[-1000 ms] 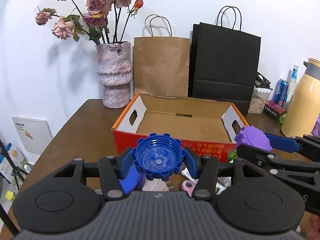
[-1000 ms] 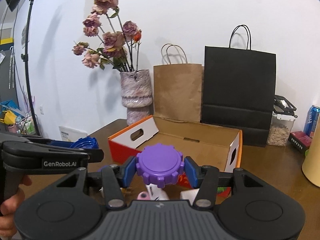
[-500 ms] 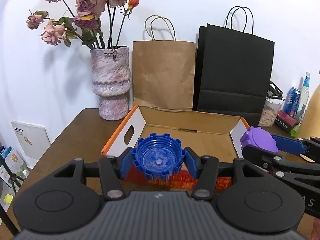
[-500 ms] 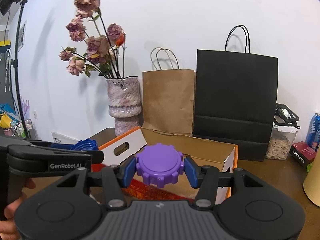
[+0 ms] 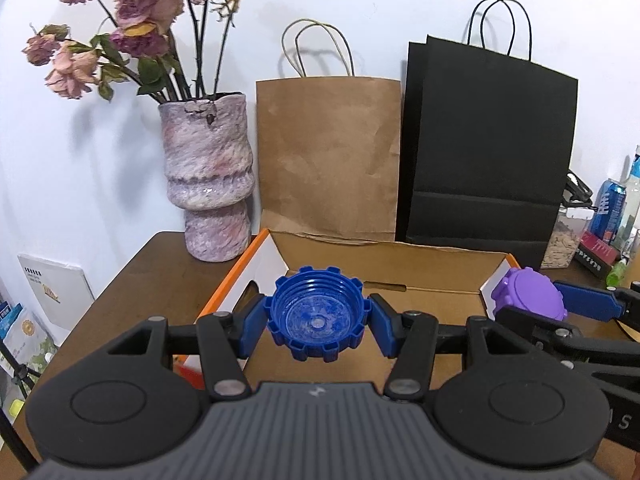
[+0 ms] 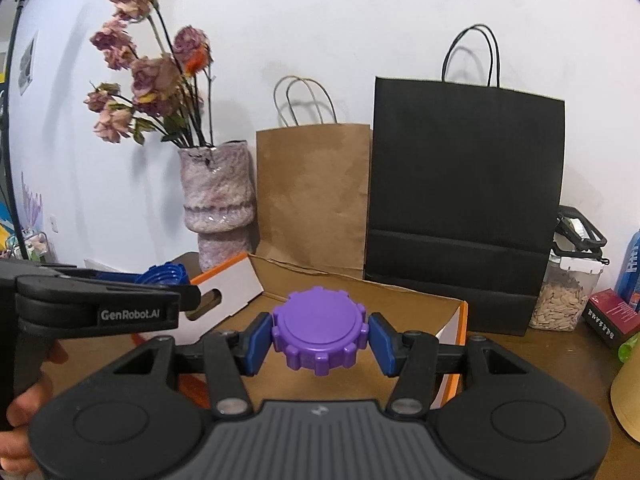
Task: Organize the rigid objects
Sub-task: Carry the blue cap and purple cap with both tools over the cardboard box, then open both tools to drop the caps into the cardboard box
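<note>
- The left gripper [image 5: 319,319] is clamped on a blue ridged cap [image 5: 319,314], hollow side up, held above the open cardboard box [image 5: 384,258].
- The right gripper [image 6: 320,336] pinches a purple ridged cap [image 6: 319,330], flat top up, over the same box's right half.
- Both grippers hang side by side, the caps apart.
- Behind the box stand a vase of dried roses [image 5: 208,176], a brown paper bag [image 5: 328,156] and a black paper bag [image 5: 486,152] on the wooden table [image 5: 148,280].

Left hand-held gripper [image 5: 318,322] clamping blue cap [image 5: 318,316] — hollow upward, above cardboard box [image 5: 400,256]
</note>
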Demonstrator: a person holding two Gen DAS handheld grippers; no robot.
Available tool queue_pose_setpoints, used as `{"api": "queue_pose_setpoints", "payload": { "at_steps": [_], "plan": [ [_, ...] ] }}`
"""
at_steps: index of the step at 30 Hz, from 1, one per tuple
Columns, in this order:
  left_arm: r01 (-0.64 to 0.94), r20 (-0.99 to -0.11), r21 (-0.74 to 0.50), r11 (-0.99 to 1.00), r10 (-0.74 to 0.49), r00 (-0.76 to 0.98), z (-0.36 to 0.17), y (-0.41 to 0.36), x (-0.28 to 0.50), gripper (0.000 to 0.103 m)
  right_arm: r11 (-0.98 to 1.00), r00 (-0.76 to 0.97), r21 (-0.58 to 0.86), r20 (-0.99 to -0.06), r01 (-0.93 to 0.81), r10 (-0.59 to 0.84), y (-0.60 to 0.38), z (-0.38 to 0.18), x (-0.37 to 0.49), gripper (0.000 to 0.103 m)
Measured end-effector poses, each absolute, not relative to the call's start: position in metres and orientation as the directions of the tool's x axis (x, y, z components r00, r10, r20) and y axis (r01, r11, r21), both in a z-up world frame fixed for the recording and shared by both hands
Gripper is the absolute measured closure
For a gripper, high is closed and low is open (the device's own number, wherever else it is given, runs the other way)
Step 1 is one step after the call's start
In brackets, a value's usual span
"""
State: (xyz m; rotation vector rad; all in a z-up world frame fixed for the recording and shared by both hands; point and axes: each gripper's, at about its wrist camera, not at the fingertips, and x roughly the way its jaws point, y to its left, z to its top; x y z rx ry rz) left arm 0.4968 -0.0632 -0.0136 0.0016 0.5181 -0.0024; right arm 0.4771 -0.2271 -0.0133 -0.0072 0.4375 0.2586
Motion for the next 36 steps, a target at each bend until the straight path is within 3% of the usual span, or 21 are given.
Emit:
{"api": "queue_pose_setpoints", "payload": {
  "at_steps": [26,28,29,30,32,33,34,36],
  "plan": [
    [-0.009,-0.575,0.088,0.996,0.058,0.816,-0.056,-0.065,0.577,0.047,0.974,0.835,0.029,-0.510,-0.223,0.206,-0.230,-0.048,0.543,0.051],
    [-0.019,-0.585,0.098,0.995,0.073,0.808,-0.058,-0.065,0.578,0.041,0.975,0.830,0.025,-0.520,-0.222,0.203,-0.229,-0.049,0.545,0.051],
    [-0.024,-0.583,0.102,0.995,0.080,0.808,-0.058,-0.064,0.577,0.029,0.976,0.828,0.019,-0.525,-0.219,0.196,-0.229,-0.050,0.545,0.051],
    [-0.032,-0.578,0.109,0.994,0.090,0.811,-0.058,-0.064,0.576,0.017,0.977,0.829,0.009,-0.527,-0.212,0.185,-0.228,-0.050,0.545,0.050],
    [-0.049,-0.564,0.119,0.992,0.108,0.819,-0.056,-0.062,0.574,0.002,0.982,0.837,-0.004,-0.524,-0.187,0.157,-0.228,-0.050,0.545,0.025],
    [-0.058,-0.558,0.121,0.991,0.116,0.822,-0.055,-0.061,0.573,0.000,0.984,0.840,-0.008,-0.522,-0.178,0.148,-0.229,-0.051,0.545,0.005],
    [-0.064,-0.556,0.119,0.991,0.120,0.822,-0.054,-0.060,0.573,0.000,0.985,0.842,-0.009,-0.520,-0.174,0.144,-0.229,-0.051,0.544,0.000],
    [-0.070,-0.567,0.101,0.992,0.116,0.816,-0.053,-0.056,0.573,0.000,0.985,0.837,0.001,-0.527,-0.173,0.147,-0.231,-0.051,0.545,0.000]
  ]
}}
